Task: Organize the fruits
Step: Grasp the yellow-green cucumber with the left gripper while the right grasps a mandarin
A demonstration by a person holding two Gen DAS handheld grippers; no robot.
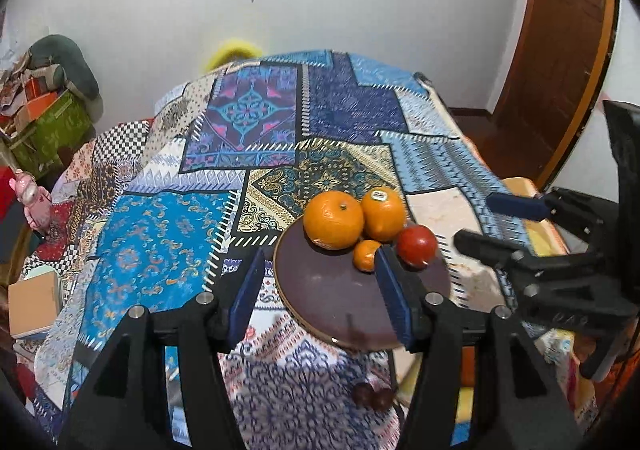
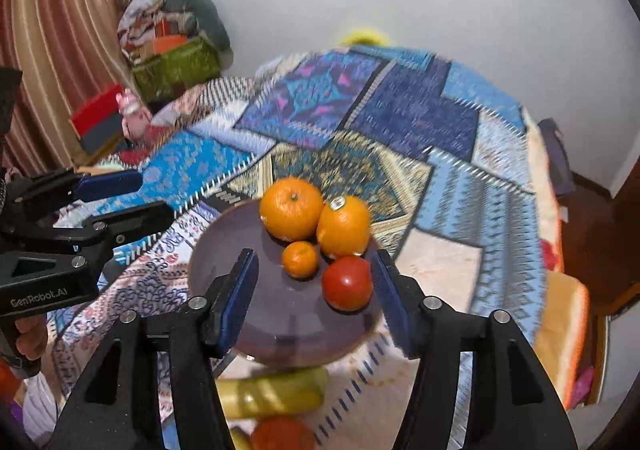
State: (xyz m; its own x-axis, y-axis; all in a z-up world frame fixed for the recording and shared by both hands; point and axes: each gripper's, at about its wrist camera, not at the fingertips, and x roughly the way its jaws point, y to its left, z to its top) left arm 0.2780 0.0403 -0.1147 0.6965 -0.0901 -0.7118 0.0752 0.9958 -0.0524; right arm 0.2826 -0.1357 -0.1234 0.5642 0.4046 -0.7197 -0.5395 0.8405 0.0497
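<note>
A dark round plate (image 1: 340, 298) (image 2: 280, 314) lies on the patchwork cloth. On it sit a large orange (image 1: 333, 219) (image 2: 291, 208), a stickered orange (image 1: 383, 213) (image 2: 344, 226), a small mandarin (image 1: 366, 255) (image 2: 300, 259) and a red tomato (image 1: 417, 245) (image 2: 347, 283). My left gripper (image 1: 320, 290) is open and empty over the plate's near part. My right gripper (image 2: 316, 290) is open and empty, with the tomato just inside its right finger. A banana (image 2: 272, 390) and another orange fruit (image 2: 282, 434) lie below the plate. Dark red fruits (image 1: 372, 396) lie near the front.
The right gripper shows at the right of the left wrist view (image 1: 532, 246); the left gripper shows at the left of the right wrist view (image 2: 80, 218). Boxes and clutter (image 1: 44, 118) stand left of the table (image 2: 460, 170). A wooden door (image 1: 560, 62) is at right.
</note>
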